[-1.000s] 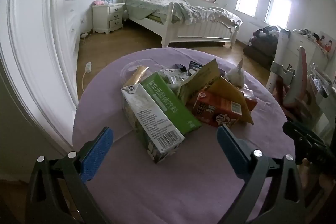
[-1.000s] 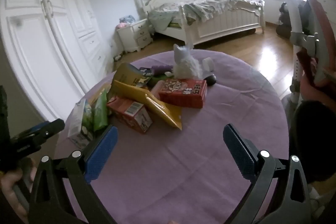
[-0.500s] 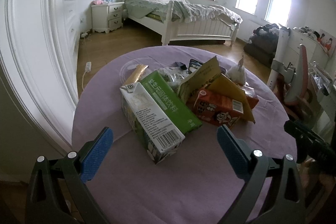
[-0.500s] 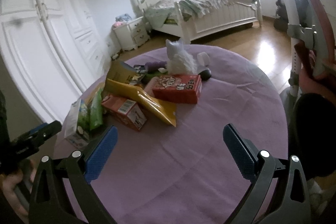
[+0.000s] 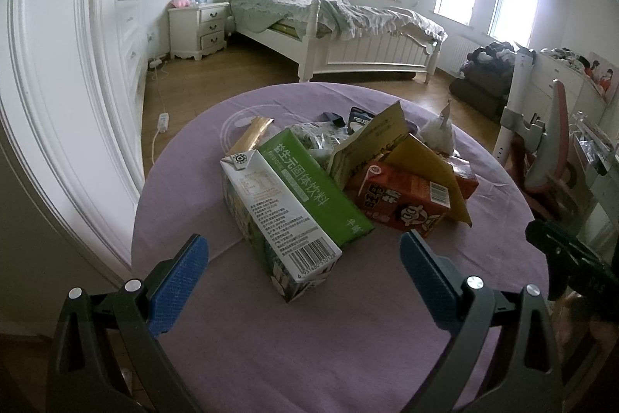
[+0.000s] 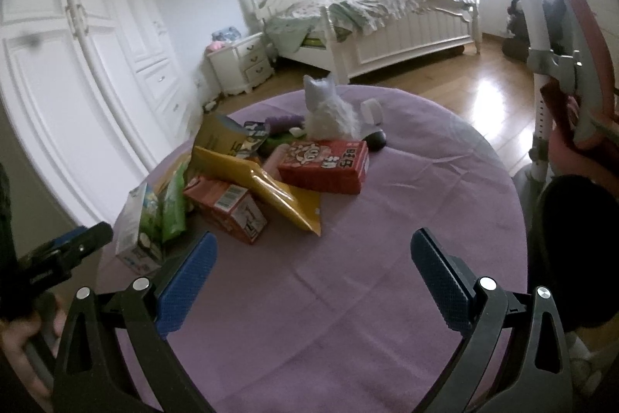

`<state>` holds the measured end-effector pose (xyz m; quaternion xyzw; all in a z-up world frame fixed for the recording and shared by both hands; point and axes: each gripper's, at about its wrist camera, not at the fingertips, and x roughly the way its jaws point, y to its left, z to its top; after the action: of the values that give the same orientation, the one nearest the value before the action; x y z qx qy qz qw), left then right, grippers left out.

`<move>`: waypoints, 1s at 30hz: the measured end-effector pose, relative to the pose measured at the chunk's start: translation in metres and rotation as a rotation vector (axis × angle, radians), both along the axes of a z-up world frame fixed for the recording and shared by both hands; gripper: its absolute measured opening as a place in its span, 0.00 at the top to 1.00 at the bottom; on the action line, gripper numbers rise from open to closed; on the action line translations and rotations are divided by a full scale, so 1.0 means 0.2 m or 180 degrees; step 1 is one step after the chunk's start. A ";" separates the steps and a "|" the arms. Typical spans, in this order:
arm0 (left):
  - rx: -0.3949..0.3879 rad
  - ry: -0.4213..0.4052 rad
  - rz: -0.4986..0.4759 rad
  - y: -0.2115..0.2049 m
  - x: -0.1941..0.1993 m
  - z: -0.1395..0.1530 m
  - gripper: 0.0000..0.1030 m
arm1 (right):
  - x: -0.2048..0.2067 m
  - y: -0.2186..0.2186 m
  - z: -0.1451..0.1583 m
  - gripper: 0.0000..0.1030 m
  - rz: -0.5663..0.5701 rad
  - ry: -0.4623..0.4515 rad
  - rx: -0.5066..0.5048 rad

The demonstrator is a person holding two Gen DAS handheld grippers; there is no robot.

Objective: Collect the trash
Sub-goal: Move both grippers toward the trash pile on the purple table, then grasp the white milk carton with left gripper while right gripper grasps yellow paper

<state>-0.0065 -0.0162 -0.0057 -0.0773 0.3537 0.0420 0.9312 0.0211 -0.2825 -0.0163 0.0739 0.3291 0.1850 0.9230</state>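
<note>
A pile of trash lies on a round purple table (image 5: 348, 335). Nearest my left gripper (image 5: 303, 269) is a green and white drink carton (image 5: 286, 215), lying just ahead of the open, empty jaws. Beside it lie an orange carton (image 5: 402, 202), a yellow bag (image 5: 425, 165) and a gold wrapper (image 5: 253, 134). In the right wrist view my right gripper (image 6: 313, 275) is open and empty, above bare cloth short of the orange carton (image 6: 226, 208), the yellow bag (image 6: 271, 188) and a red box (image 6: 325, 165).
A white plush toy (image 6: 329, 111) and a dark round object (image 6: 376, 140) sit at the table's far side. White wardrobe doors (image 5: 77, 64) stand left. A bed (image 5: 340, 26) and nightstand (image 5: 199, 29) are behind. A red and grey chair (image 6: 572, 64) stands right.
Both grippers have shifted slightly toward the pile, so the trash looks a little nearer and lower in each view. The jaws have stayed open.
</note>
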 end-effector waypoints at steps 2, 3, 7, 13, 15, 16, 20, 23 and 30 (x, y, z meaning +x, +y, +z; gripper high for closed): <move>-0.0002 0.0001 -0.0001 0.00 0.00 0.00 0.05 | 0.00 0.00 0.00 0.04 -0.0003 0.0001 -0.0001; -0.0007 -0.0002 -0.0001 0.00 0.00 0.00 0.05 | 0.00 0.00 0.00 0.04 0.0000 -0.0007 -0.0017; -0.0003 -0.0002 0.0000 0.00 0.00 0.00 0.05 | 0.00 0.00 0.00 0.04 -0.0001 0.0005 -0.0003; -0.0008 0.0001 0.0000 0.00 0.00 0.00 0.05 | -0.01 0.00 0.00 0.04 -0.0034 -0.0054 0.0034; -0.0008 0.0003 -0.0002 0.00 0.00 0.00 0.05 | 0.00 0.00 0.00 0.04 -0.0039 -0.0046 0.0063; -0.0017 0.0004 -0.0005 0.00 0.00 0.00 0.05 | 0.00 -0.01 0.00 0.04 -0.0036 -0.0026 0.0074; -0.0157 0.0029 -0.0026 0.04 0.01 -0.03 0.05 | 0.03 0.02 -0.02 0.04 0.0043 0.0048 0.0020; -0.0383 0.0092 -0.0045 0.10 0.04 -0.07 0.05 | 0.07 0.08 0.03 0.08 0.0253 -0.0074 -0.0078; -0.0654 0.0162 -0.0051 0.17 0.16 -0.11 0.05 | 0.28 0.39 0.08 0.30 0.0927 -0.0211 -0.0546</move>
<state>0.0265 0.0177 -0.0277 -0.1685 0.3803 0.0001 0.9094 0.0776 -0.2041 0.0002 -0.0597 0.3203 0.2905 0.8997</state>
